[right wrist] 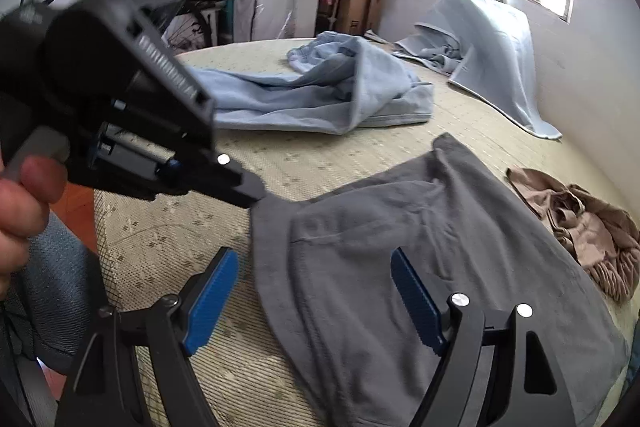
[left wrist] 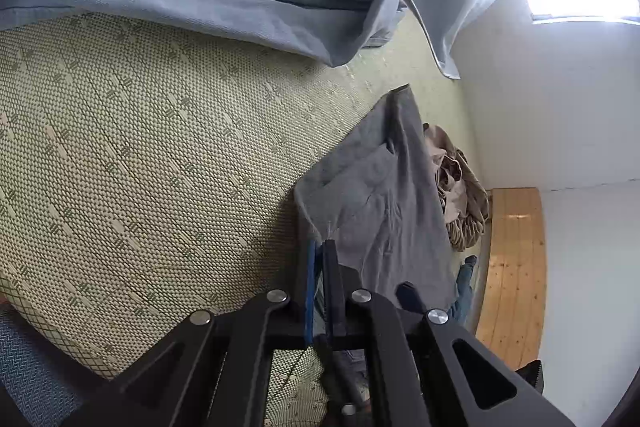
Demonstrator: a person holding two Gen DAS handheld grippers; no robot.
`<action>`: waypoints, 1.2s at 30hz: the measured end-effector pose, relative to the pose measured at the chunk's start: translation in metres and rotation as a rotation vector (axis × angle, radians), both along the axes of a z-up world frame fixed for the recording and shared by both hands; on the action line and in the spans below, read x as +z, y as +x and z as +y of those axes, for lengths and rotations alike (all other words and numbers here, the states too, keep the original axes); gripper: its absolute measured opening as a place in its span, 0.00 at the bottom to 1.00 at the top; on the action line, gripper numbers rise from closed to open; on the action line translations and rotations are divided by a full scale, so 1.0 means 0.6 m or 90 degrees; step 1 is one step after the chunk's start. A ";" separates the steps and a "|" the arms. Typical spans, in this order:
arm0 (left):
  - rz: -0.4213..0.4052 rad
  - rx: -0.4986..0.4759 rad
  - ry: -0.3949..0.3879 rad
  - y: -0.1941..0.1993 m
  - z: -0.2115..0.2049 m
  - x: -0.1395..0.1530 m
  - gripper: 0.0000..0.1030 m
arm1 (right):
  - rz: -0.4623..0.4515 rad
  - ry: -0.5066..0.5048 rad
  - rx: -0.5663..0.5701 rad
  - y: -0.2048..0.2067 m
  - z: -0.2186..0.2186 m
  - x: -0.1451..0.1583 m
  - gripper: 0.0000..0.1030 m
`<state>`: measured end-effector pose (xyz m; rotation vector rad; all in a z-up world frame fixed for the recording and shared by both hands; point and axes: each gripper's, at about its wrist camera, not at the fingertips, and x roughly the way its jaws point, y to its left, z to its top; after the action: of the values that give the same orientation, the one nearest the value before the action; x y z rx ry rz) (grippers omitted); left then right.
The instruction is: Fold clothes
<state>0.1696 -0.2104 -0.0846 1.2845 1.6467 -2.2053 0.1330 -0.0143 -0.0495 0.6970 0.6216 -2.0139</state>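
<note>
**Grey garment held at one corner, right gripper poised over its hem**

The grey garment [right wrist: 420, 247] lies on the woven mat [right wrist: 328, 155] covering the bed, partly spread, with creases running across its upper part and a hemmed band along its near edge. The left gripper [left wrist: 320, 247] has its jaws closed on a corner of that band; in the right wrist view the cloth drapes away from the pinch point. The right gripper [right wrist: 316, 287] stands with its jaws wide apart, astride the hem, holding nothing.

Assessment of handling: the fabric looks like a soft, limp knit of light to moderate weight. It will sag between holds and keep no shape of its own, and it is likely to drag rather than slide on the textured mat. The doubled hem band appears the firmest place to grip; a second hold along that same band, well apart from the first, should let the edge be drawn taut.

Other clothing present: a light blue garment [right wrist: 320, 95] farther back and a brown crumpled garment [right wrist: 580, 227] to the right, both unfolded.
</note>
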 end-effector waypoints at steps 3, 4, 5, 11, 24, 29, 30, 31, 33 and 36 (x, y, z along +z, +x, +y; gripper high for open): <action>0.005 -0.003 0.009 0.007 -0.002 0.005 0.02 | 0.031 0.017 0.008 0.015 -0.017 -0.006 0.80; 0.008 -0.004 0.012 0.011 -0.004 0.006 0.02 | 0.042 0.023 0.011 0.021 -0.023 -0.008 0.80; 0.010 -0.005 0.015 0.015 -0.005 0.008 0.02 | 0.052 0.029 0.014 0.026 -0.029 -0.010 0.80; 0.033 -0.014 0.024 0.022 -0.008 0.024 0.01 | 0.106 0.058 0.019 0.043 -0.056 -0.021 0.79; 0.058 -0.010 0.052 0.021 -0.004 0.034 0.01 | 0.123 0.090 -0.041 0.016 -0.082 -0.040 0.51; 0.055 -0.010 0.053 0.017 -0.002 0.032 0.01 | 0.133 0.102 -0.060 0.012 -0.091 -0.045 0.26; 0.053 -0.011 0.050 0.016 -0.001 0.032 0.01 | 0.130 0.108 -0.066 0.009 -0.092 -0.047 0.18; 0.051 -0.013 0.047 0.014 0.001 0.031 0.01 | 0.130 0.111 -0.069 0.009 -0.091 -0.047 0.14; 0.050 -0.018 0.042 0.011 0.004 0.031 0.01 | 0.124 0.107 -0.068 0.005 -0.089 -0.046 0.10; 0.043 -0.017 0.026 0.007 0.005 0.032 0.02 | 0.115 0.101 -0.061 0.002 -0.085 -0.042 0.08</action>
<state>0.1736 -0.2071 -0.0655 1.2631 1.7176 -2.2654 0.1344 -0.0652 -0.0749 0.6530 0.8773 -2.1492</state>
